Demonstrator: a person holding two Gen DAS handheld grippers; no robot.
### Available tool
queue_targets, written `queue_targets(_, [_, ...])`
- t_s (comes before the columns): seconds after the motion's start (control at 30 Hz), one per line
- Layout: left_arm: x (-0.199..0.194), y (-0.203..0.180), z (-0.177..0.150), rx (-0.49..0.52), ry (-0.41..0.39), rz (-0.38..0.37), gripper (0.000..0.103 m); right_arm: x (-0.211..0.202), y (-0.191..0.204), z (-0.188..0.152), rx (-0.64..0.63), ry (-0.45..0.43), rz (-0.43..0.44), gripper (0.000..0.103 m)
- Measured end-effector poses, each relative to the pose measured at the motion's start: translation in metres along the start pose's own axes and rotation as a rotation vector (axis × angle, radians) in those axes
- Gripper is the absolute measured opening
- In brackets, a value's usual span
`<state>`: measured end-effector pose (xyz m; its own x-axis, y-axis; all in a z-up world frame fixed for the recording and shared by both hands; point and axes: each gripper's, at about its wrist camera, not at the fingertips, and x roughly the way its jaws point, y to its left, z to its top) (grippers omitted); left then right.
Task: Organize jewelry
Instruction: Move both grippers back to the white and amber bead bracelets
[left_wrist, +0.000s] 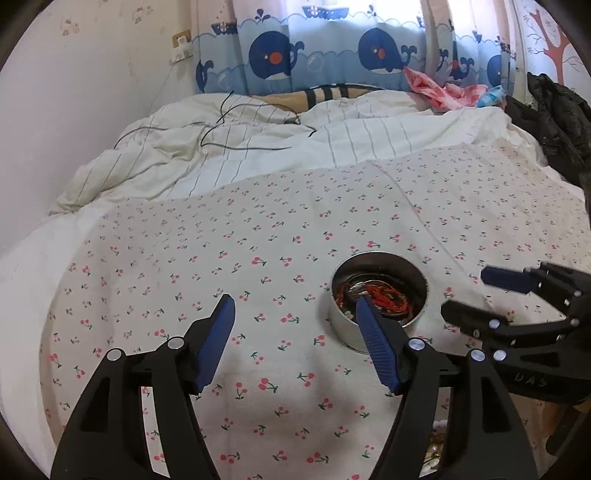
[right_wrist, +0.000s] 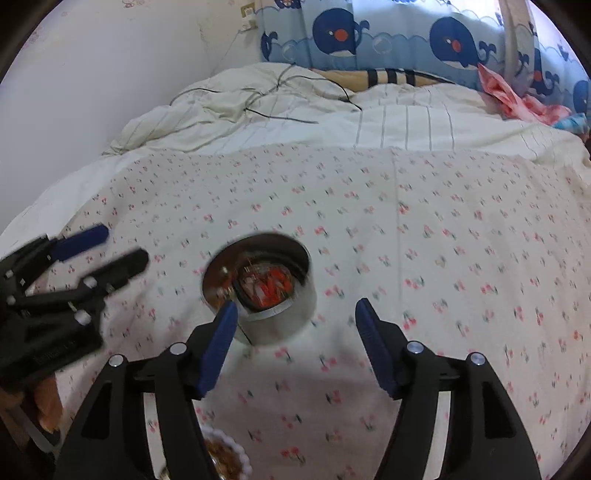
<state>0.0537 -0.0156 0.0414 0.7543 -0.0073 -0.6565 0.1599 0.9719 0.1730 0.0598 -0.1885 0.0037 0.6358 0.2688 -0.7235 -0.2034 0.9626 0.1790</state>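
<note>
A round metal tin (left_wrist: 380, 321) stands on the cherry-print bedsheet (left_wrist: 258, 240). Inside it lie red cords and bangles (left_wrist: 388, 295). My left gripper (left_wrist: 295, 302) is open and empty, low over the sheet, its right finger in front of the tin's near rim. My right gripper (left_wrist: 469, 295) shows just right of the tin, open. In the right wrist view the tin (right_wrist: 258, 288) sits just ahead of my open, empty right gripper (right_wrist: 295, 306), with the jewelry (right_wrist: 266, 284) inside. My left gripper (right_wrist: 122, 247) shows at the left.
A rumpled striped duvet (left_wrist: 258, 147) with a thin black cable (left_wrist: 240, 144) lies behind the sheet. Pink cloth (left_wrist: 443, 88) and dark clothing (left_wrist: 554, 122) lie at the back right. A white scalloped dish (right_wrist: 225, 458) sits by the bed's near edge.
</note>
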Motion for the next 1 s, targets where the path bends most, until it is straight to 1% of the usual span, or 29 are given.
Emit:
queue_targets(0.07, [-0.005,-0.003,-0.001,0.015,-0.018,0.000,0.067,0.001,-0.006,-0.008,0.015,0.000,-0.027,0.069])
queue_targets(0.1, [-0.008,-0.004,-0.002,0.021,-0.027,-0.005,0.068,0.002,-0.009,-0.012,0.026,-0.012,-0.050,0.070])
queue_targets(0.13, [-0.010,-0.005,-0.003,0.024,-0.033,-0.008,0.068,0.004,-0.012,-0.016,0.034,-0.028,-0.076,0.075])
queue_targets(0.2, [-0.014,-0.007,-0.005,0.026,-0.043,-0.013,0.070,0.012,-0.017,-0.021,0.033,-0.043,-0.140,0.077])
queue_targets(0.37, [-0.024,-0.010,-0.007,0.039,-0.066,-0.032,0.071,0.029,-0.036,-0.033,0.088,-0.013,-0.215,0.077])
queue_targets(0.47, [-0.028,-0.009,-0.011,0.043,-0.068,-0.036,0.073,0.031,-0.047,-0.037,0.089,0.028,-0.298,0.077])
queue_targets(0.53, [-0.029,-0.006,-0.016,0.038,-0.057,-0.041,0.074,0.031,-0.056,-0.039,0.090,0.068,-0.331,0.080])
queue_targets(0.63, [-0.030,-0.006,-0.025,0.044,-0.032,-0.039,0.074,0.021,-0.060,-0.041,0.092,0.082,-0.377,0.082])
queue_targets(0.67, [-0.030,-0.007,-0.028,0.051,-0.028,-0.036,0.074,0.016,-0.060,-0.042,0.090,0.083,-0.371,0.082])
queue_targets(0.73, [-0.032,-0.007,-0.035,0.063,-0.012,-0.035,0.074,-0.003,-0.051,-0.045,0.089,0.060,-0.286,0.082])
queue_targets(0.8, [-0.034,-0.005,-0.043,0.059,0.005,-0.038,0.076,-0.024,-0.033,-0.050,0.060,0.038,-0.148,0.082])
queue_targets(0.87, [-0.034,-0.003,-0.049,0.043,0.036,-0.059,0.077,-0.039,-0.012,-0.060,-0.005,0.038,-0.049,0.082])
queue_targets(1.0, [-0.030,0.005,-0.064,-0.012,0.116,-0.146,0.078,-0.050,0.025,-0.084,-0.161,0.072,-0.002,0.082])
